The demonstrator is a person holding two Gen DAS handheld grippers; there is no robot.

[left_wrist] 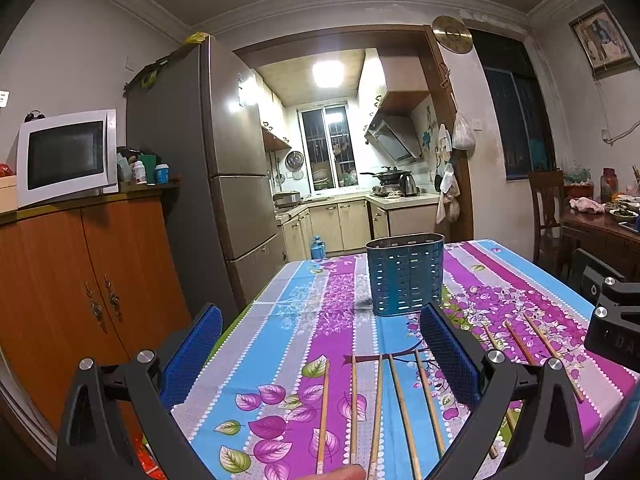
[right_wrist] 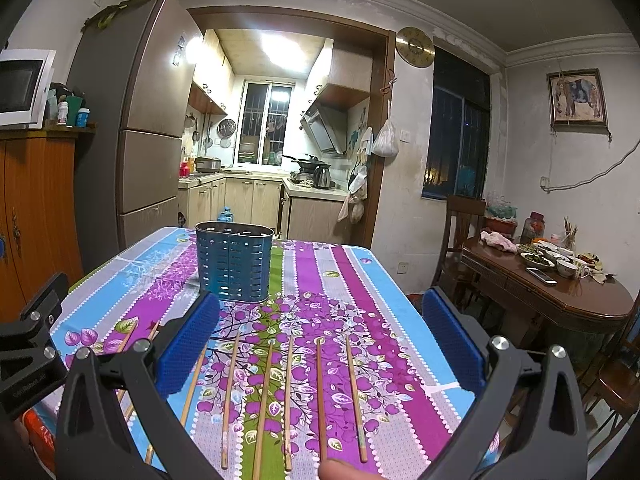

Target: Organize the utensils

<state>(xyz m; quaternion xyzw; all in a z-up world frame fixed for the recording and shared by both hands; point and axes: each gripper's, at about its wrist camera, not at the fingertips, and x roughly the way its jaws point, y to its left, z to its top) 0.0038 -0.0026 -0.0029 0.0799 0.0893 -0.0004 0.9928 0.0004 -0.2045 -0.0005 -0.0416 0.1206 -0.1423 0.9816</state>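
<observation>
A blue slotted utensil holder (left_wrist: 405, 274) stands upright and looks empty on the flowered tablecloth; it also shows in the right wrist view (right_wrist: 234, 262). Several wooden chopsticks (left_wrist: 404, 408) lie side by side on the cloth near the front edge, and they show in the right wrist view (right_wrist: 264, 400) as well. My left gripper (left_wrist: 320, 354) is open and empty above the left group of chopsticks. My right gripper (right_wrist: 320, 344) is open and empty above the right group. The holder is farther back than both grippers.
The table (left_wrist: 288, 320) has its left edge near a wooden cabinet (left_wrist: 80, 288) and a fridge (left_wrist: 236, 184). A dark dining table with dishes (right_wrist: 560, 280) and chairs stands to the right. The kitchen opens behind.
</observation>
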